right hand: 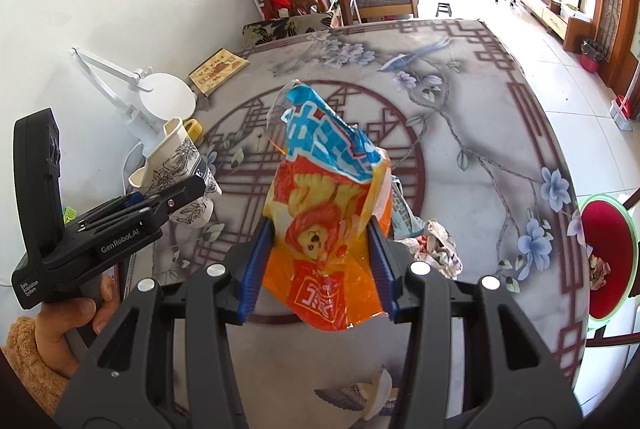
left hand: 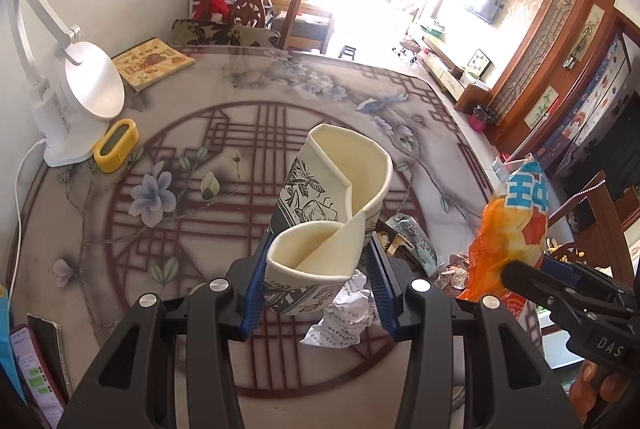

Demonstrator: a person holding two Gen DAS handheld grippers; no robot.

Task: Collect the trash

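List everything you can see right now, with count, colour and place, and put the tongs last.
Crushed paper cup with black drawings: one, cream, held in the left tongs above the table.
Crinkled plastic snack bag: one, orange and blue, held in the right tongs.
Crumpled paper scraps: a few, white and printed, on the table under the cup.
Crumpled wrappers: a small heap, mixed colours, on the table right of the bag.
Round desk lamp: one, white, table's far left.
Small clock: one, yellow, beside the lamp.
Paperback book: one, tan, far left.
Flower-patterned table: one, grey and maroon.
Wooden chair: one, brown, behind the table.
Left tongs: shut on the cup.
Right tongs: shut on the bag.
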